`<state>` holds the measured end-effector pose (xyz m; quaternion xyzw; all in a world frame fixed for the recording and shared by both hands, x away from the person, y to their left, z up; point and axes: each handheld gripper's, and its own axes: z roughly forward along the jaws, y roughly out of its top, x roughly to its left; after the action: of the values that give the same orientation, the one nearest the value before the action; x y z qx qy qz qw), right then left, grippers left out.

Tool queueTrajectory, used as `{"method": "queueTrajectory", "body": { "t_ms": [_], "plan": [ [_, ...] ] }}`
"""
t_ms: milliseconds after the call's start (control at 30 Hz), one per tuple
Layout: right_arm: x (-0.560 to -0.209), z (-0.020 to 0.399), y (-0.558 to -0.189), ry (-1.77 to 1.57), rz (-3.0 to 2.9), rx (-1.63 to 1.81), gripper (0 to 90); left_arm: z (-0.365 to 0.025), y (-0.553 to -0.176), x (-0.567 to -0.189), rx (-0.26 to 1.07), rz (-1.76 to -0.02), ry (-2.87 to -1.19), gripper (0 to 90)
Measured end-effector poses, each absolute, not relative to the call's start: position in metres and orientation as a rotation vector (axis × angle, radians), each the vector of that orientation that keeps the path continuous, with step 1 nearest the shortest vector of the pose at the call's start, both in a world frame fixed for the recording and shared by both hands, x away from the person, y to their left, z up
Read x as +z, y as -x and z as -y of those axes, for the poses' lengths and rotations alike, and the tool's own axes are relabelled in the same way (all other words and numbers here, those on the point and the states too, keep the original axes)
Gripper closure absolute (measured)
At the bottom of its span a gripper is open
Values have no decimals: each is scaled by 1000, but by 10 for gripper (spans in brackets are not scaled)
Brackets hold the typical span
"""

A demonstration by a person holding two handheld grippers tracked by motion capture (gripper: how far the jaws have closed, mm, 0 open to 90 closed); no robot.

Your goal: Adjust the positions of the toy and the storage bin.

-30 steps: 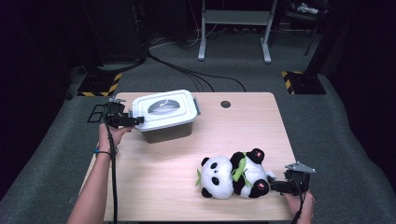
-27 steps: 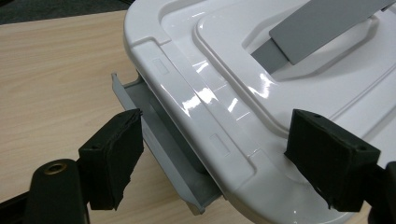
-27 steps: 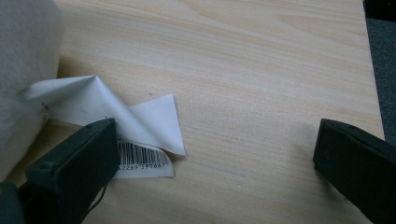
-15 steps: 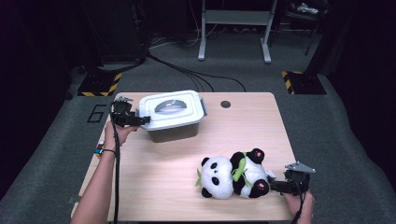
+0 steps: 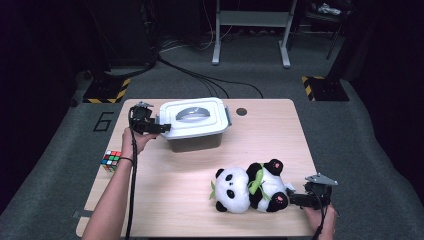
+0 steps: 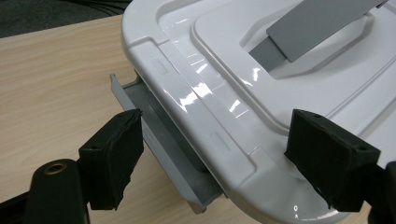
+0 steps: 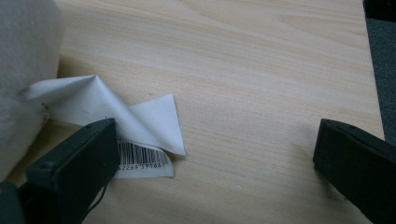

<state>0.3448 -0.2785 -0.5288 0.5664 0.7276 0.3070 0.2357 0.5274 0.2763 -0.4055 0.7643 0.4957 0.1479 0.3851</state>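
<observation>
A box with a white lid and grey handle stands at the table's back left. My left gripper reaches in level from the left and is shut wide across the lid's left end. In the left gripper view one pad lies against the grey latch, the other on the lid. A panda plush lies at the front right. My right gripper rests open just right of it, jaws wide beside the panda's paper tag and white fur.
The wooden table has a round cable hole behind the box. A colour cube lies on the grey floor left of the table. The table's right edge is close to my right gripper.
My left gripper has moved to the right, and the box has shifted right with it. The colour cube on the floor has come into sight. The right gripper and panda have stayed put.
</observation>
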Motion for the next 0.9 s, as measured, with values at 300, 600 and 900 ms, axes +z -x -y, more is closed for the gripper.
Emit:
{"method": "queueTrajectory", "body": {
  "t_ms": [300, 600, 900],
  "plan": [
    [-529, 278, -345, -1557, -1993, 843, 0, -258, -532, -406, 365, -1219, -1969, 188],
    [-529, 279, -345, -1549, -2000, 838, 0, -246, -535, -406, 350, -1199, -1973, 188],
    [-529, 278, -345, -1556, -1992, 844, 0, -229, -540, -405, 344, -1140, -2018, 188]
  ]
}}
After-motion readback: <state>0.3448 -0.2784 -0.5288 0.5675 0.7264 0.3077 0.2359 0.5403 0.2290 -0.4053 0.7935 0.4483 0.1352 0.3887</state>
